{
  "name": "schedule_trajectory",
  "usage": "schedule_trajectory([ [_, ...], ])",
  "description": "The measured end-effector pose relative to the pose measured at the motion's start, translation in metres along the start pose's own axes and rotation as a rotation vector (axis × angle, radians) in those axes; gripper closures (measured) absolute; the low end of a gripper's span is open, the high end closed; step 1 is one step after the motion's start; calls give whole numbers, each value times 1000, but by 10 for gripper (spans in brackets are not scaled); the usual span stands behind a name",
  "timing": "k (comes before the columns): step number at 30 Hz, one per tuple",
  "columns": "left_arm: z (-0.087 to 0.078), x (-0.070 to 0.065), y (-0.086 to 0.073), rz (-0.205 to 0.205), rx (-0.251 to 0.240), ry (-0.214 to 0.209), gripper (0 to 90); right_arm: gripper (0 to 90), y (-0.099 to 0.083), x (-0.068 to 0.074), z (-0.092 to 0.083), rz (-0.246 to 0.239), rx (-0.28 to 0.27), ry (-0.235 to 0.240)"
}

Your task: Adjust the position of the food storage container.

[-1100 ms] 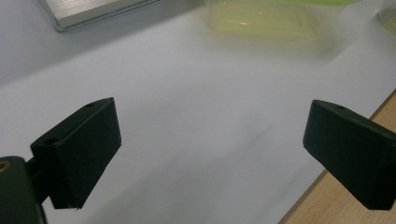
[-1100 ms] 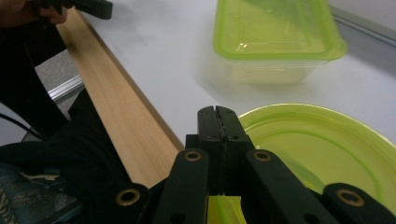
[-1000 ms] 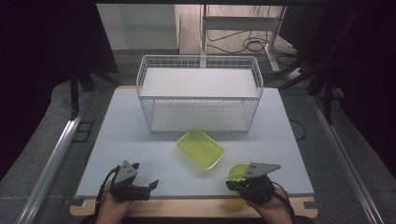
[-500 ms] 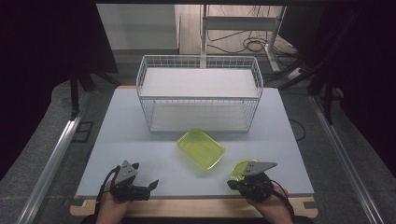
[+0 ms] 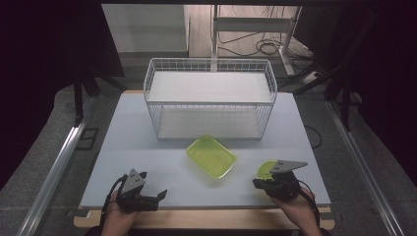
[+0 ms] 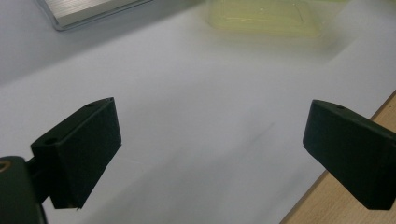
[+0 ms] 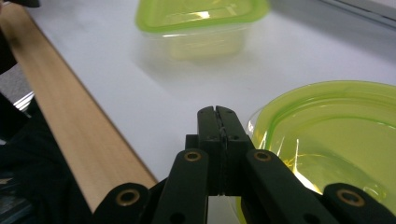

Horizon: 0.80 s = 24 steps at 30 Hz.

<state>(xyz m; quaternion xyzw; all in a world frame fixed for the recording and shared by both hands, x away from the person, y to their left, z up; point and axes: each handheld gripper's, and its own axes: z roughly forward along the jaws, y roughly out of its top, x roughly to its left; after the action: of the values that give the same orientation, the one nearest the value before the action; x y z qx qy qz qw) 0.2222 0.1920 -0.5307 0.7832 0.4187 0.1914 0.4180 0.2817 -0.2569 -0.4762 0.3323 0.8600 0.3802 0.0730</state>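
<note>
The right gripper (image 5: 263, 183) is seen to have been shifted sideways since a second ago, from the left of the round green container (image 5: 267, 168) to a spot just in front of it, on the side away from the wire basket (image 5: 209, 98). Its jaws are pressed flat together with nothing between them, as the right gripper view shows; the container's rim (image 7: 327, 91) lies just beside the closed tips, and contact cannot be told. From this, an approach to the round container is judged to be under way, with no grasp made yet: the jaws would have to be opened before the rim could be taken.

The left gripper (image 5: 160, 195) is held where it was earlier, well to the left of the rectangular green container (image 5: 211, 156), its jaws wide apart and empty over the white table (image 6: 196, 121). Both containers are left unmoved: the rectangular one lies just in front of the wire basket, the round one to its right, near the table's front edge.
</note>
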Motion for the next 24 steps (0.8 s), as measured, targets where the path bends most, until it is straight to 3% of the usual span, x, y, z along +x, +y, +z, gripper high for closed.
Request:
schedule_trajectory([
  [24,2,-2,1,-1,14,-4,45,881,-9,-55,-21,111,-63,-119],
])
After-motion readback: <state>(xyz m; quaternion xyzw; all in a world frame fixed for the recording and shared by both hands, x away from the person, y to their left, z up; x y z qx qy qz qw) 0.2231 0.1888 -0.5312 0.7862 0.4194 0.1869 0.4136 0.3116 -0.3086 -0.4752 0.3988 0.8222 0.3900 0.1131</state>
